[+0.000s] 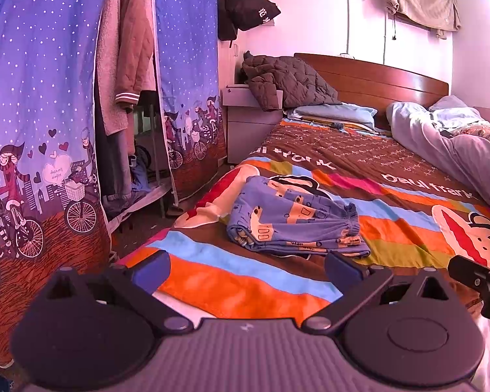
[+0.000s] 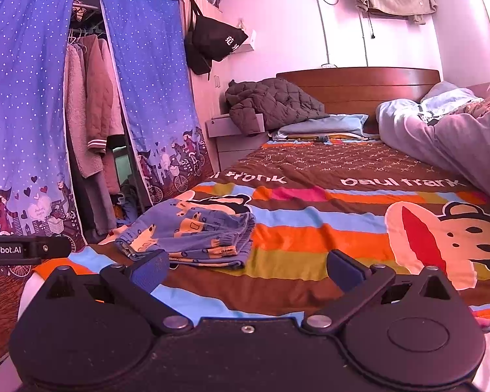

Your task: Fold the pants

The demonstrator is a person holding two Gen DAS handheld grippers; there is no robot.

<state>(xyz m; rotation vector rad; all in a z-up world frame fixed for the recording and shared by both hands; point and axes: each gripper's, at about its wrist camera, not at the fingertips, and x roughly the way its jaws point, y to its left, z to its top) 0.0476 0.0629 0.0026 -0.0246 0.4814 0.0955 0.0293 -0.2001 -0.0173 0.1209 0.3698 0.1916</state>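
The blue patterned pants [image 1: 294,215] lie folded into a compact bundle on the striped bedspread [image 1: 392,215], near the bed's left edge. They also show in the right wrist view [image 2: 192,232]. My left gripper [image 1: 246,269] is open and empty, just short of the bundle. My right gripper [image 2: 246,269] is open and empty, to the right of and short of the bundle. The right gripper's tip shows at the left wrist view's right edge [image 1: 480,277], and the left gripper's body at the right wrist view's left edge [image 2: 23,248].
A fabric wardrobe with blue cartoon curtains [image 1: 39,114] stands left of the bed, with coats hanging inside. A brown quilted jacket [image 1: 284,81] lies on the nightstand by the wooden headboard [image 1: 375,78]. A rumpled grey duvet [image 1: 457,150] fills the bed's right side.
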